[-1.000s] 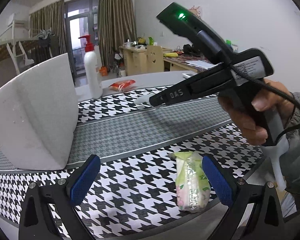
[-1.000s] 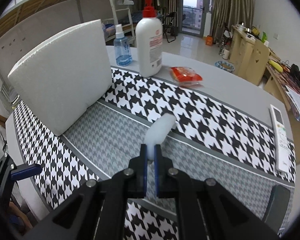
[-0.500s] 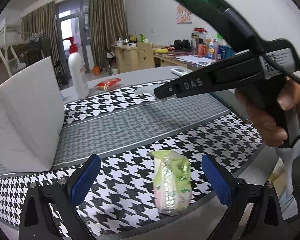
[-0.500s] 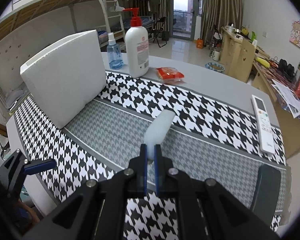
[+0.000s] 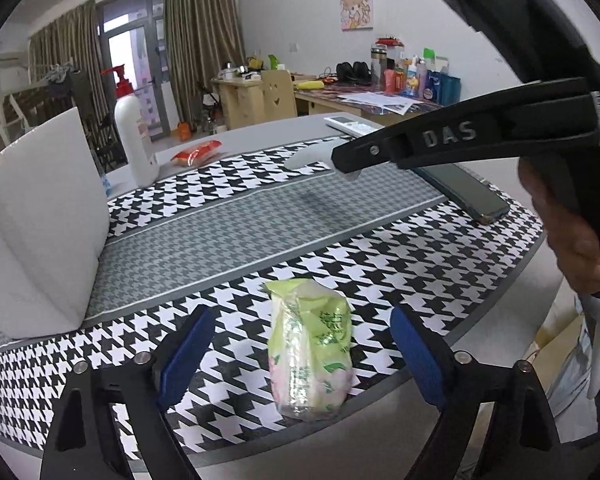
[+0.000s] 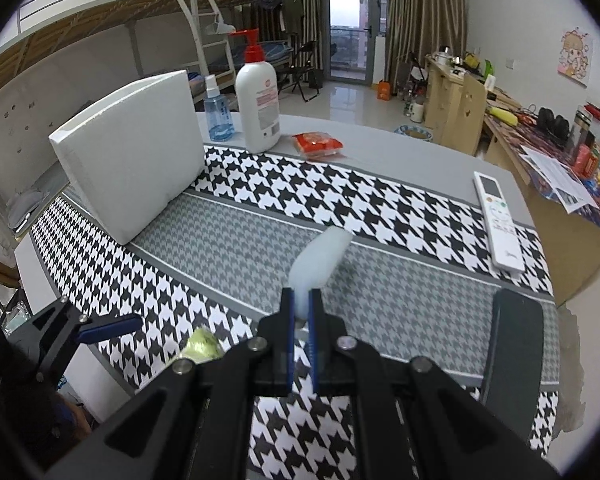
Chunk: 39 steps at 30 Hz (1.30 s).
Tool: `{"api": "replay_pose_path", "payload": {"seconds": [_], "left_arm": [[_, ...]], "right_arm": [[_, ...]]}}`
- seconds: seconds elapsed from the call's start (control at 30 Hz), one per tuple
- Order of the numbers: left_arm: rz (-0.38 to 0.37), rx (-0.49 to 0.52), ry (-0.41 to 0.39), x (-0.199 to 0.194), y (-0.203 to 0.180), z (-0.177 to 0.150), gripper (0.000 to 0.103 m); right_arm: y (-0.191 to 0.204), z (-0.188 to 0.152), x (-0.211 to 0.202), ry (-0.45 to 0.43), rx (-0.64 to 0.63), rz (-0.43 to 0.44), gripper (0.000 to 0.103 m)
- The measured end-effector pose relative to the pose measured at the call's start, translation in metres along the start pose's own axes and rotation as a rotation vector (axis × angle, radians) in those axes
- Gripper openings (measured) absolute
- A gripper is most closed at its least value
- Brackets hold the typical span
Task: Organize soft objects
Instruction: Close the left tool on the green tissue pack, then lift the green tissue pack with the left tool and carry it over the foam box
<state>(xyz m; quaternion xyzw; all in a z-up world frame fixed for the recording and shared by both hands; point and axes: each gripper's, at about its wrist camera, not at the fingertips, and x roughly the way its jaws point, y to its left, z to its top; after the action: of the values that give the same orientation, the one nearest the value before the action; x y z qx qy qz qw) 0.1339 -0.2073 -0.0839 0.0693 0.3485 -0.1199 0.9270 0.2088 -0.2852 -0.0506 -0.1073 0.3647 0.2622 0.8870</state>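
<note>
Tissue pack (image 5: 310, 346) nearer centre: crinkly green-pink wrap

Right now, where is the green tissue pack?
In the left wrist view the green tissue pack lies on the checked table runner near the table's front edge, between the open left claw's fingers, untouched.

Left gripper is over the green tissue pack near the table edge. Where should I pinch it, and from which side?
Pinch the tissue pack across its narrow middle, coming down from above. It lies lengthwise along the left gripper, whose open pads, just closing, already flank its long sides, clear of the crumpled ends.
</note>
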Motion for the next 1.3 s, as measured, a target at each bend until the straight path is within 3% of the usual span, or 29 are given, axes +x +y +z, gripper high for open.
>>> {"api": "replay_pose_path", "payload": {"seconds": [0.37,0.57,0.8,0.93,1.3], "left_arm": [[0.019,-0.010,0.033,0.003,-0.002,-0.010,0.081],[0.015,-0.007,0.054,0.006,-0.003,-0.013,0.071],[0.011,-0.020,0.093,0.010,-0.001,-0.018,0.041],[0.004,-0.027,0.090,0.008,0.001,-0.019,0.031],[0.016,-0.023,0.037,-0.006,0.004,-0.012,0.029]], "right_arm": [[0.004,-0.021,-0.028,-0.049,0.015,-0.006,0.008],[0.005,-0.032,-0.041,-0.073,0.038,-0.009,0.008],[0.006,-0.041,-0.047,-0.088,0.068,-0.010,0.008],[0.006,-0.045,-0.051,-0.098,0.084,-0.010,0.008],[0.008,-0.047,-0.061,-0.138,0.103,-0.010,0.008]]}}
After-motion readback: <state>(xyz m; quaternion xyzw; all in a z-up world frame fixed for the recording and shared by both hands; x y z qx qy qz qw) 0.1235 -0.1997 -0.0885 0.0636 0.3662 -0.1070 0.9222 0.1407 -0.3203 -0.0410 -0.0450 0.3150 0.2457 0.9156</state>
